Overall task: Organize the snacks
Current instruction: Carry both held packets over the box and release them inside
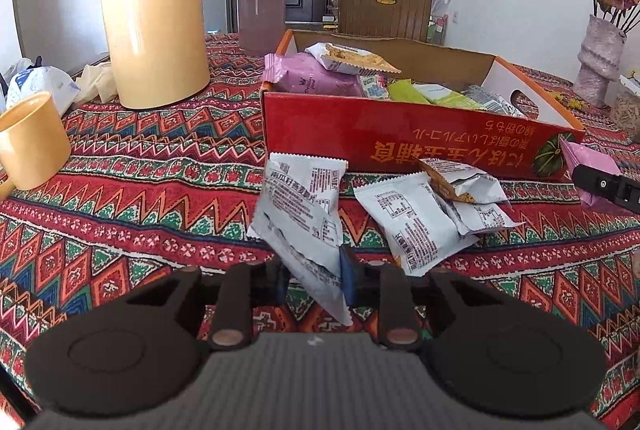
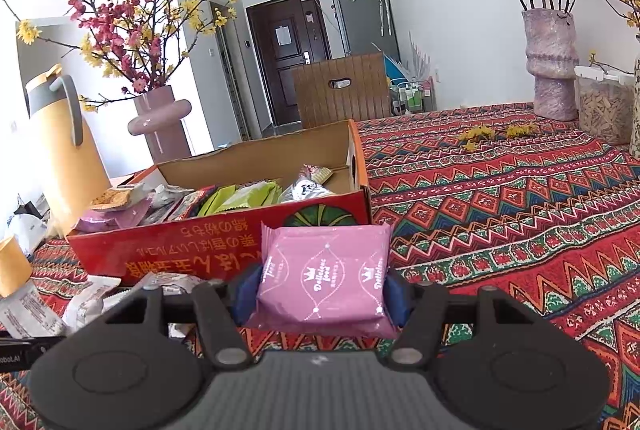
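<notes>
White packet (image 1: 304, 213) and pink packet (image 2: 324, 278) held before red box (image 1: 400, 137).

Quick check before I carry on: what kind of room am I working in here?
Most likely a home dining or living area. A table under a patterned tablecloth holds a flower vase and a thermos, with a front door and a fridge behind.

The left gripper (image 1: 314, 280) sits at the lower centre of its own view, its jaws pinched tight on a white snack packet (image 1: 304, 213) that juts up tilted from between the blue pads. The right gripper (image 2: 322, 290) (lower centre of its view) has its jaws partly apart, both blue pads pressed against the sides of a pink snack packet (image 2: 324, 276) held fairly flat.
</notes>
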